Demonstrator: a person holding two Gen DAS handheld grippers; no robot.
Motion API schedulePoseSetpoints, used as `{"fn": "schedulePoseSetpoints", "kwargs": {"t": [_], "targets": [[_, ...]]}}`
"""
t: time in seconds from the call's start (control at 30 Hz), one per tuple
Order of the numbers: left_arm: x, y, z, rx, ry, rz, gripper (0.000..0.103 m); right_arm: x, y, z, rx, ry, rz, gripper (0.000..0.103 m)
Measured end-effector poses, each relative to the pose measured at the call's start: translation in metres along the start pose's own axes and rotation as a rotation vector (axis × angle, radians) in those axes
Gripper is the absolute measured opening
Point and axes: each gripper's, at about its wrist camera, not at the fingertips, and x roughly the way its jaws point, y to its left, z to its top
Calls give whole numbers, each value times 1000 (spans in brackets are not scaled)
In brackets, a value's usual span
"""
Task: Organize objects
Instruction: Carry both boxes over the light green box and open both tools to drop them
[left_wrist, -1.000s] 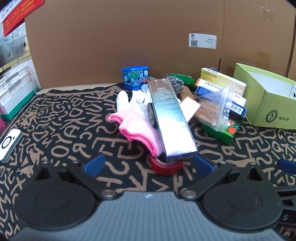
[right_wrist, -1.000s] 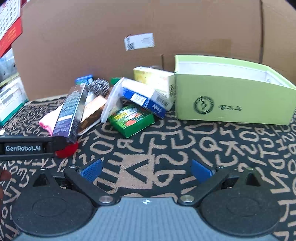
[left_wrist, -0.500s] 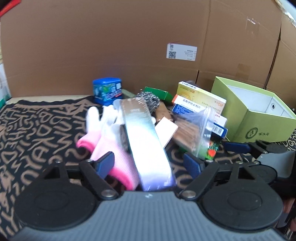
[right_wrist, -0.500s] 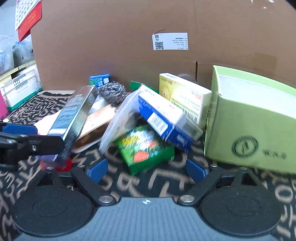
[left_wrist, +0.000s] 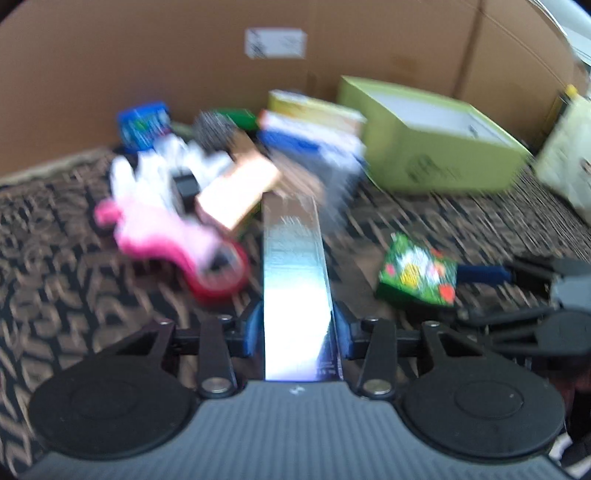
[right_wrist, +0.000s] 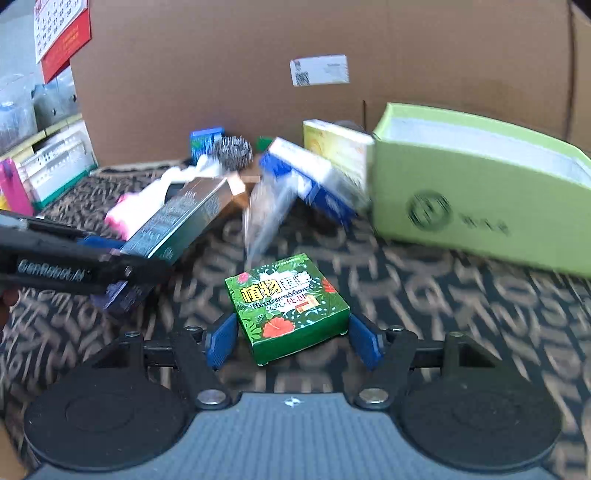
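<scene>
In the left wrist view, which is blurred, the left gripper (left_wrist: 297, 328) is pinching a long silver box (left_wrist: 295, 288) between its blue pads, the box running straight ahead from the fingers over the patterned counter (left_wrist: 74, 295). Ahead and to the left of this gripper lies a red tape roll (left_wrist: 221, 280), with a pink and white glove (left_wrist: 155, 229) draped over its far side and a copper-coloured flat pack (left_wrist: 236, 192) just beyond. Further ahead sit a steel scourer (left_wrist: 214, 129) and a blue tin (left_wrist: 144, 125) near the cardboard wall (left_wrist: 184, 66). Ahead and to the right stands an open lime-green box (left_wrist: 432, 144), with a yellow carton (left_wrist: 314, 110) and a blue and white carton (left_wrist: 310, 140) leaning beside it. To the right, the right gripper (left_wrist: 476, 275) reaches in, carrying a small green floral box (left_wrist: 417, 275). In the right wrist view, the right gripper (right_wrist: 291, 341) has its blue pads closed against the two sides of the green floral box (right_wrist: 288, 302), which appears to sit clear of the counter (right_wrist: 480, 314). To the left, the left gripper (right_wrist: 107, 254) holds the silver box (right_wrist: 177, 221) tilted, its far end pointing toward the pile. Ahead is a clear plastic bag (right_wrist: 266, 218) beneath the blue and white carton (right_wrist: 314, 184), and ahead to the right the lime-green box (right_wrist: 480, 195).
</scene>
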Motion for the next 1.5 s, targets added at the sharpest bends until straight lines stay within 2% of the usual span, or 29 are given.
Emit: {"fn": "schedulePoseSetpoints", "kwargs": {"t": [0.07,0.13,0.2,0.3,0.4,0.7,0.73,0.87,0.93,1.03,1.2,1.23,1.27,1.3,1.37,1.43,1.5], "targets": [[-6,-8,-13,10,1,-8,40,-16,2,-12,1,15,-2,71],[-7,-14,-15,18,-14,28,48,-23,4,-18,-20,25,16,71],[-4,-16,-10,24,-21,53,48,-27,9,-19,-60,22,20,72],[0,-19,-4,38,-12,45,47,-26,14,-17,-114,10,4,74],[6,-25,-2,79,-14,74,47,-19,14,-15,-153,17,30,74],[19,-27,1,91,1,66,47,-9,11,-12,-157,25,69,73],[19,-28,1,103,-2,70,39,-8,11,-12,-157,24,72,73],[18,-32,4,95,2,62,38,-11,9,-12,-147,20,83,70],[13,-33,12,69,-4,28,38,-15,5,-10,-125,15,91,70],[0,-44,33,72,-67,-14,38,-29,-7,-1,-94,-22,90,69],[-16,-71,92,101,-186,-98,38,-62,-37,37,-87,-144,3,67],[-15,-76,105,102,-201,-115,38,-67,-44,47,-88,-168,-22,64],[-13,-81,117,101,-211,-122,38,-71,-52,56,-87,-190,-42,39],[-8,-87,131,105,-216,-130,38,-74,-61,66,-82,-211,-61,22],[5,-99,154,108,-211,-152,38,-73,-80,86,-58,-232,-111,22],[22,-109,174,105,-199,-165,38,-62,-89,100,-112,-220,-237,22],[42,-116,189,108,-176,-154,38,-48,-104,107,-110,-199,-255,22]]}}
